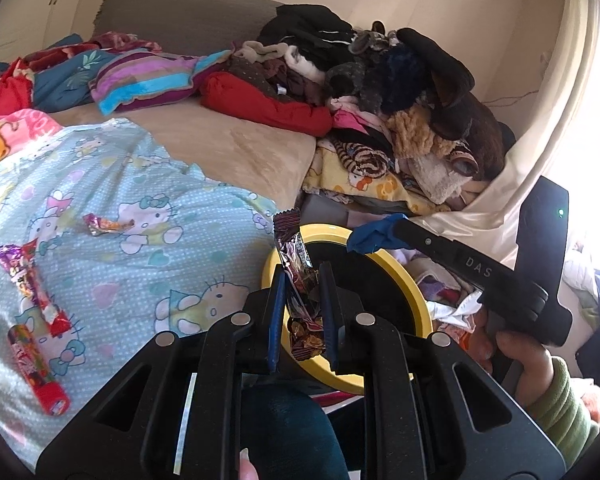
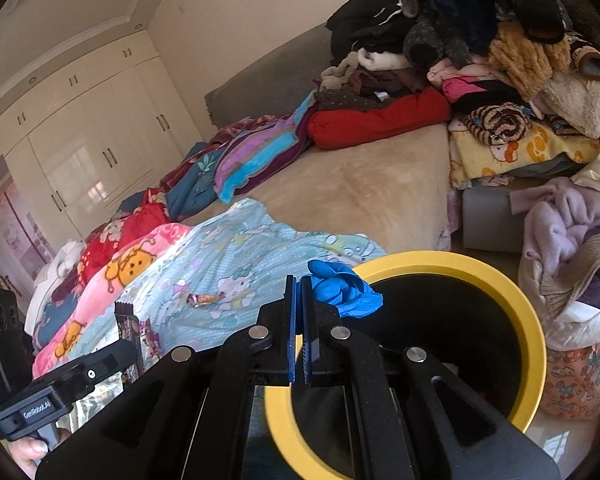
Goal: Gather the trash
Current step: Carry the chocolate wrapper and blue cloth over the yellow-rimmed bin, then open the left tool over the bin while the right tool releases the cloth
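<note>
The left gripper [image 1: 302, 304] holds a dark wrapper [image 1: 298, 276] (crinkled) over the yellow-rimmed bin [image 1: 412, 292].

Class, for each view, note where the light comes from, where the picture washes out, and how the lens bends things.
Left wrist view: daylight enters from the right, bleaching the curtain; black corners and a curved bed edge show fisheye bending. Right wrist view: wardrobe doors reflect glare and bow; the yellow bin rim stays sharp.

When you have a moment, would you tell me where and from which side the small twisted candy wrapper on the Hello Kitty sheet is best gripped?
Grip the small twisted candy wrapper across its fatter crumpled middle, coming down from above. It lies flat on the Hello Kitty sheet with thin twisted ends pointing left and right, so jaws closing across its short width should catch the bulk; the ends would probably slip.
</note>
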Motion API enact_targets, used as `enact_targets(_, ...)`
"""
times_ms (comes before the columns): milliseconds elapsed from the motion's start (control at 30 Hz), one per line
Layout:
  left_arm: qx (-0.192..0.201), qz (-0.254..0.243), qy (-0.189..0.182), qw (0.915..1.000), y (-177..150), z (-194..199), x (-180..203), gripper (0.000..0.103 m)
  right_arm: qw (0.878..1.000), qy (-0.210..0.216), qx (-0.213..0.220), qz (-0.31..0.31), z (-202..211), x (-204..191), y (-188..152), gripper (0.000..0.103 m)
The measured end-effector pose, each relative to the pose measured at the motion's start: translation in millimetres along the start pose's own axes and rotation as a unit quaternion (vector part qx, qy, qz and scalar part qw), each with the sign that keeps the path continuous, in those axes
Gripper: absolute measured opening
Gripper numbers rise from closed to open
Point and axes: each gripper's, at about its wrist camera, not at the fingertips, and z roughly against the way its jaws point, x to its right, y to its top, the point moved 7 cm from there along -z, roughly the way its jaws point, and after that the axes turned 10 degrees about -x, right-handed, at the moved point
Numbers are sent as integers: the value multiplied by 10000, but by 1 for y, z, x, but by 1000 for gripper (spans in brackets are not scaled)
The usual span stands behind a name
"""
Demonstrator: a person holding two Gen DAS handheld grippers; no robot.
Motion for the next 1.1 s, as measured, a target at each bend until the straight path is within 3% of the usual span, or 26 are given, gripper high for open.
enact_targets(1100, -672, -563, -309, 9957, -19, -86, 53, 11, 9953, -684, -426, -536, -18, 86, -18, 3)
